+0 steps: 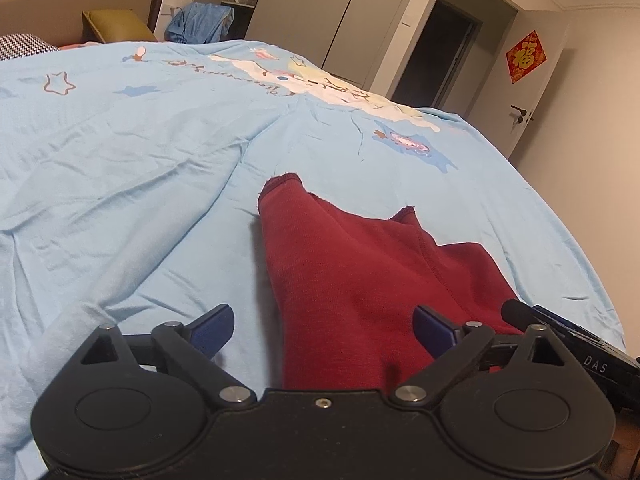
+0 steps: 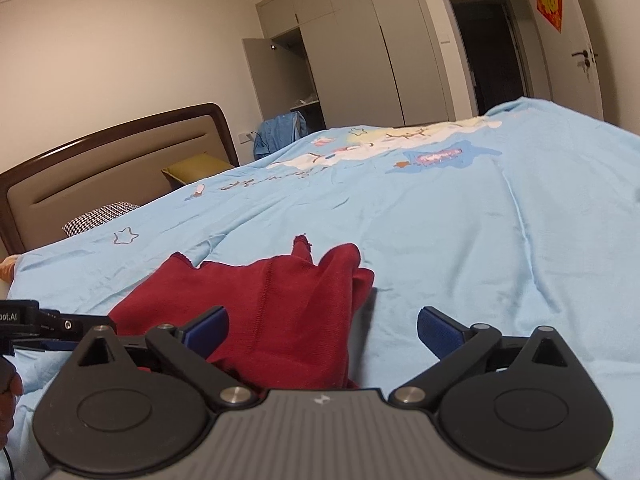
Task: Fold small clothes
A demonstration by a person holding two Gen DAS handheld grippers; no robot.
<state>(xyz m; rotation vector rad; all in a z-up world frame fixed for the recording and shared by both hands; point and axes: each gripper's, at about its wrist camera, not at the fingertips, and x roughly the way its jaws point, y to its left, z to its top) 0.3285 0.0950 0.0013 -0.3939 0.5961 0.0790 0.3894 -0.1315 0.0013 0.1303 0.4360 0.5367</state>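
A small dark red knit garment [image 1: 360,280] lies crumpled on a light blue bedspread [image 1: 140,168]. In the left wrist view my left gripper [image 1: 324,330] hovers open over the garment's near left edge, blue pads wide apart, nothing between them. In the right wrist view the same red garment [image 2: 280,300] lies just ahead, and my right gripper [image 2: 323,330] stands open above its near right edge, holding nothing. Each gripper shows at the edge of the other's view: the right one [image 1: 568,336] and the left one [image 2: 48,324].
The bedspread [image 2: 480,240] has cartoon prints and covers the whole bed. A padded headboard [image 2: 112,168], a checked pillow [image 2: 100,216] and an olive cushion [image 2: 196,168] lie at the head. Wardrobes [image 2: 360,60], an open doorway [image 2: 492,52] and a white door [image 1: 532,92] stand beyond.
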